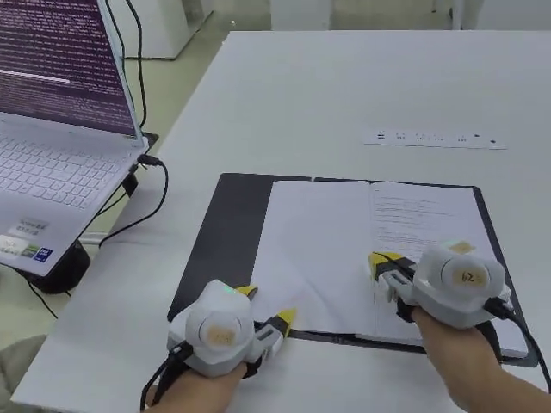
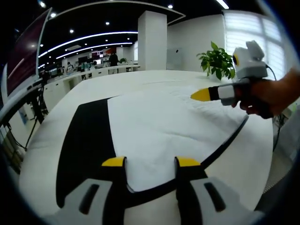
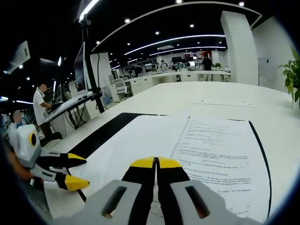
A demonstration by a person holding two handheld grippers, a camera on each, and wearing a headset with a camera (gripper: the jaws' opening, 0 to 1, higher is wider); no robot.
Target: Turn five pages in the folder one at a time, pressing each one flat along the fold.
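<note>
Left gripper (image 1: pixel 265 305) spread at near edge of folder (image 1: pixel 225 232), right gripper (image 1: pixel 384 261) pressed together on centre fold (image 1: pixel 372 219)

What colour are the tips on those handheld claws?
Yellow, clearest on the left gripper in the left gripper view.

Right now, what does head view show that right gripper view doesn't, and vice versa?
Head view: the laptop with its lit screen text and keys, and the black cable plugged into its side. Right gripper view: the office background, with a potted plant, ceiling lights and a standing person. Shared: the open folder, its printed right page, the open left gripper at the folder's near edge, and the shut right gripper over the pages.
</note>
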